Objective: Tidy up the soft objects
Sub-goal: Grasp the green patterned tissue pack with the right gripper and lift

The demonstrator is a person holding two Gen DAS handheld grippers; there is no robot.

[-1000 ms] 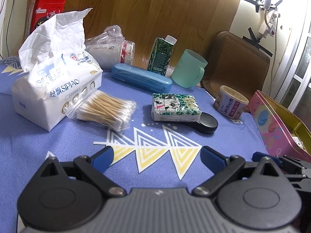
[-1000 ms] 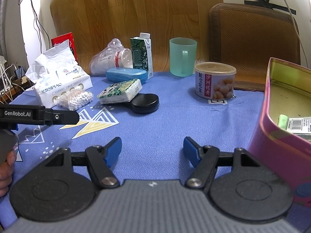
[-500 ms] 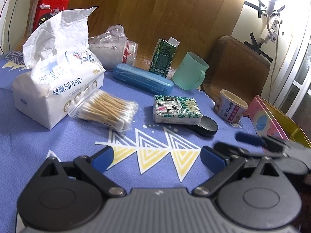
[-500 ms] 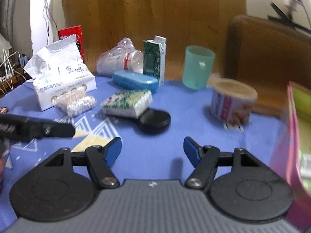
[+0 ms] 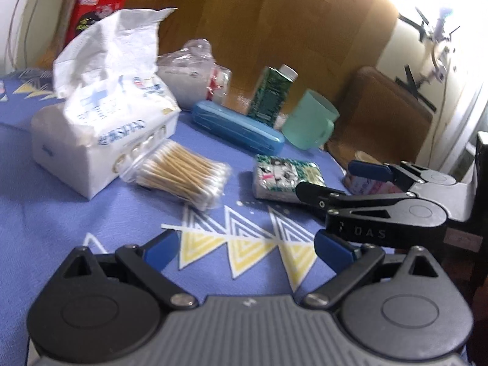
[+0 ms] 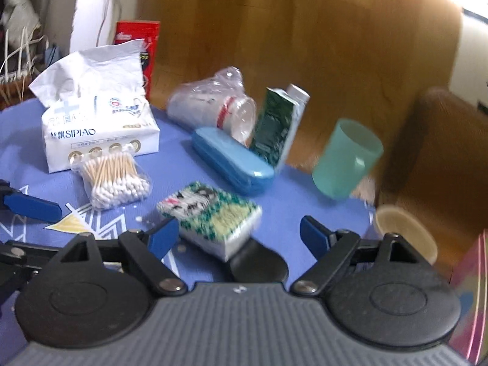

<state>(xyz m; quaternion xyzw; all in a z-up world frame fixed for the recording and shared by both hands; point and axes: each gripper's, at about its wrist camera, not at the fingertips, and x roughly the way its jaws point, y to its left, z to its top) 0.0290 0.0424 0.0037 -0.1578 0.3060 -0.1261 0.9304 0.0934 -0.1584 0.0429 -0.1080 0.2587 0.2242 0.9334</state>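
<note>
A small green-patterned tissue pack (image 6: 210, 213) lies on a black round lid (image 6: 259, 267), right in front of my open right gripper (image 6: 239, 233); it also shows in the left wrist view (image 5: 286, 177). A white SIPIAO tissue pack (image 5: 103, 128) (image 6: 97, 128) and a bag of cotton swabs (image 5: 183, 174) (image 6: 113, 180) lie left of it. My left gripper (image 5: 244, 247) is open and empty above the blue cloth. The right gripper (image 5: 332, 180) reaches in from the right in the left wrist view.
A blue case (image 6: 231, 161), a green carton (image 6: 277, 128), a bagged stack of cups (image 6: 210, 106), a teal mug (image 6: 347, 158) and a tin (image 6: 405, 238) stand behind. A red box (image 5: 94, 9) is at the back left. A pink tin box (image 6: 469, 289) is at the right.
My right gripper has moved left and forward to the green-patterned pack. It now crosses the left wrist view. The left gripper has tilted slightly.
</note>
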